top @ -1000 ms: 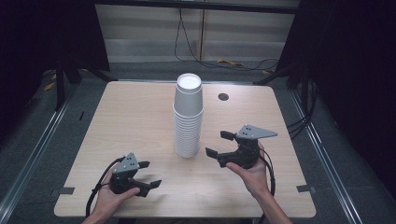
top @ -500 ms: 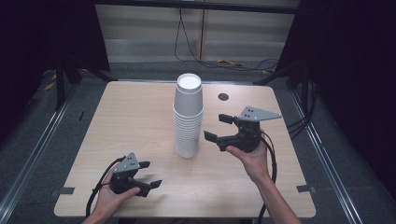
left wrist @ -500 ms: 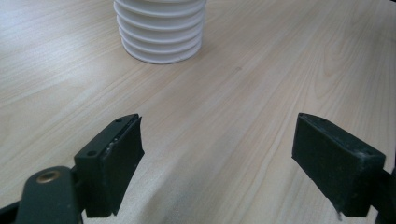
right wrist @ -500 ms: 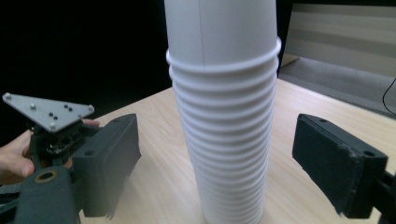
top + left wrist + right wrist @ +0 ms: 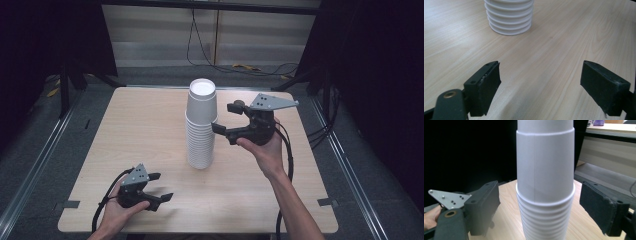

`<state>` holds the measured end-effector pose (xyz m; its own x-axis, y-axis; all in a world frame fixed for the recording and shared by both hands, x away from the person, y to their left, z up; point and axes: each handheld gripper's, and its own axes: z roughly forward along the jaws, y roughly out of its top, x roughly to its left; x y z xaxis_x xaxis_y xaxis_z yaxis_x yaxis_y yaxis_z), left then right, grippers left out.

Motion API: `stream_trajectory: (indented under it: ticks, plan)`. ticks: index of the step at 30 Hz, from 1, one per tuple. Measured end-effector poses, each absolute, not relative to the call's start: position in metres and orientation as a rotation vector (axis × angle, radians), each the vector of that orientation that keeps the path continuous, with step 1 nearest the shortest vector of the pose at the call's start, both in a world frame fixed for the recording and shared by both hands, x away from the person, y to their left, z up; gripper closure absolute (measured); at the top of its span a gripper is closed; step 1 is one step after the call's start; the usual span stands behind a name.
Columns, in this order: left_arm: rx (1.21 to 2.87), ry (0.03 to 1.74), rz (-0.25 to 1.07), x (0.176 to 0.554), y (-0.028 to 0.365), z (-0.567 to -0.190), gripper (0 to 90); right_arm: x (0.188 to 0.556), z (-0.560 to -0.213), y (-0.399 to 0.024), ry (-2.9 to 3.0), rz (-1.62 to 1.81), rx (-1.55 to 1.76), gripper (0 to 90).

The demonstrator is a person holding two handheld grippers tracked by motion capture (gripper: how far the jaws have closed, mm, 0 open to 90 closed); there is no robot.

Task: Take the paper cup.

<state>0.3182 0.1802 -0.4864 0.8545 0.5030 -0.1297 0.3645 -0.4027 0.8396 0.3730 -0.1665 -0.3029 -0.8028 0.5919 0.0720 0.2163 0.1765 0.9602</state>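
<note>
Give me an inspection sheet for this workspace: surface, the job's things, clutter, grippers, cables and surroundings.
Surface: light wooden table, flat, no spills seen.
Job's things: tall stack of white paper cups, upright near the table's middle; its top cup sits higher out than the rest.
Clutter: nothing seen.
Grippers: left hand-held gripper open and empty, low near the front edge. Right hand-held gripper open, raised, one jaw on each side of the stack's upper part, with a gap on each side.
Cables: a black cable trails from the left gripper, another from the right; loose cables lie on the floor beyond the table.
Surroundings: grey floor, dark curtains at both sides.
</note>
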Motion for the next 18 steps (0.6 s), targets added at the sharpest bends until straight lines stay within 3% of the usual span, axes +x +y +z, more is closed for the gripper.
stream_trajectory:
  ticks: [18]
  plan:
    - [2.036,0.619,0.174,0.317,0.178,-0.486,16.0,0.401,-0.281,-0.144,2.224,1.617,0.756,14.3]
